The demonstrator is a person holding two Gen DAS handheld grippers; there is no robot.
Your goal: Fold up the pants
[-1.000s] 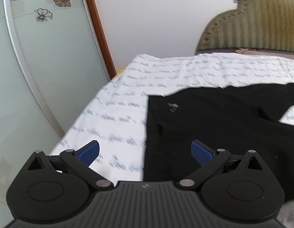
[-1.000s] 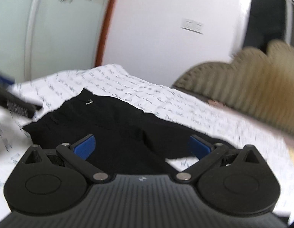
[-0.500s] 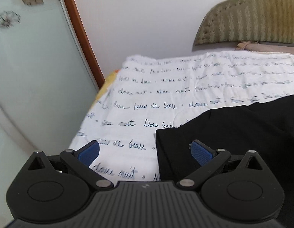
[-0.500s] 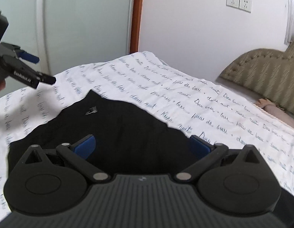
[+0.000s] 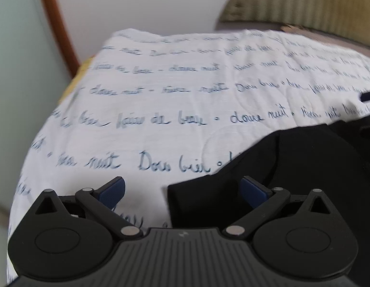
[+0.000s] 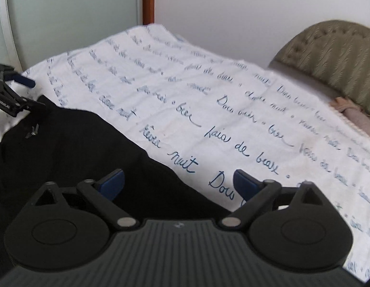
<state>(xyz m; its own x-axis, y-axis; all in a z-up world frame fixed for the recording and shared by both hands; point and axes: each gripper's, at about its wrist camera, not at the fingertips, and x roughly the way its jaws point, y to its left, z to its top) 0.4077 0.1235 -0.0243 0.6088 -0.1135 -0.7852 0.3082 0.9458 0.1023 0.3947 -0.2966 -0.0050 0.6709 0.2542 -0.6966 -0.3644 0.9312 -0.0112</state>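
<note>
Black pants [image 5: 292, 179] lie spread on the bed; their zipper pull [image 6: 32, 131] shows in the right wrist view. My left gripper [image 5: 182, 189] is open and low over the sheet. A corner of the pants lies between its blue pads, which do not press on it. The same gripper [image 6: 31, 93] appears at the far left of the right wrist view, by the pants' end. My right gripper [image 6: 179, 183] straddles the long edge of the pants [image 6: 77, 162]. Its jaws are closing, wide apart, and the pads are clear of the cloth.
A white sheet with blue handwriting [image 5: 173, 91] covers the bed [image 6: 232, 110]. An olive padded headboard [image 6: 333, 55] stands at the back right. A frosted glass door [image 6: 65, 19] with a wooden frame [image 5: 58, 24] is on the left, past the bed's edge.
Both grippers have moved forward and down toward the far edge of the pants. The left one now straddles a corner, the right one the long edge. The right jaws have narrowed slightly.
</note>
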